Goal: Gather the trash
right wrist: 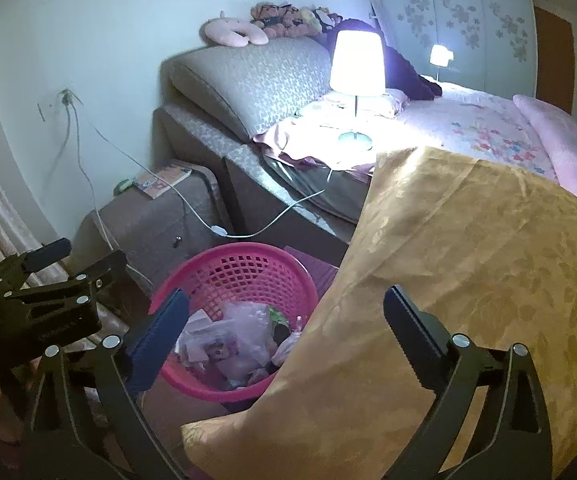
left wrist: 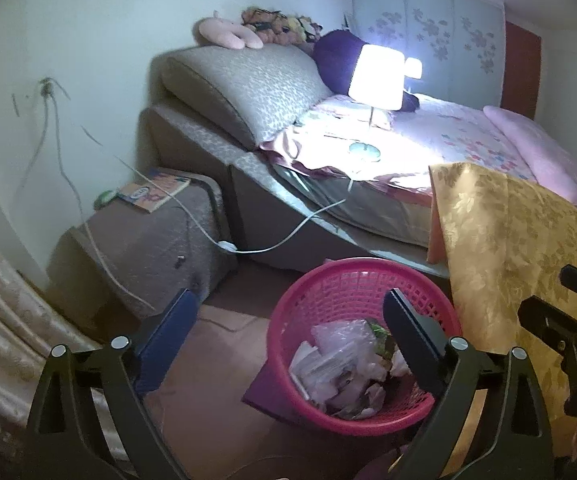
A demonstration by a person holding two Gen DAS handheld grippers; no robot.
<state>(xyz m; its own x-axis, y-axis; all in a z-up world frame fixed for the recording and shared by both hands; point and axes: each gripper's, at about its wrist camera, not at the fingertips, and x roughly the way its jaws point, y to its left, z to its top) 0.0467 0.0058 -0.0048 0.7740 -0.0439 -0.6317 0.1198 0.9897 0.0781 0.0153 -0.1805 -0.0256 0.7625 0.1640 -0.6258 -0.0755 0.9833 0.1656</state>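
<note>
A pink plastic basket [left wrist: 352, 280] stands on the floor beside the bed, holding crumpled plastic wrappers and paper scraps [left wrist: 340, 364]. My left gripper [left wrist: 290, 304] hovers above and in front of it, open, with nothing between its fingers. In the right wrist view the same basket [right wrist: 244, 250] and its trash [right wrist: 232, 340] lie at lower left. My right gripper [right wrist: 286, 300] is open and empty, its left finger over the basket rim and its right finger over a golden cloth [right wrist: 468, 260]. The two grippers sit side by side.
The golden patterned cloth [left wrist: 520, 260] hangs right of the basket, partly covering it in the right wrist view. Behind are a bed [left wrist: 468, 136] with a lit lamp [left wrist: 374, 80], a brown nightstand [left wrist: 148, 232] with a book, and a white cable [left wrist: 288, 236] across the gap.
</note>
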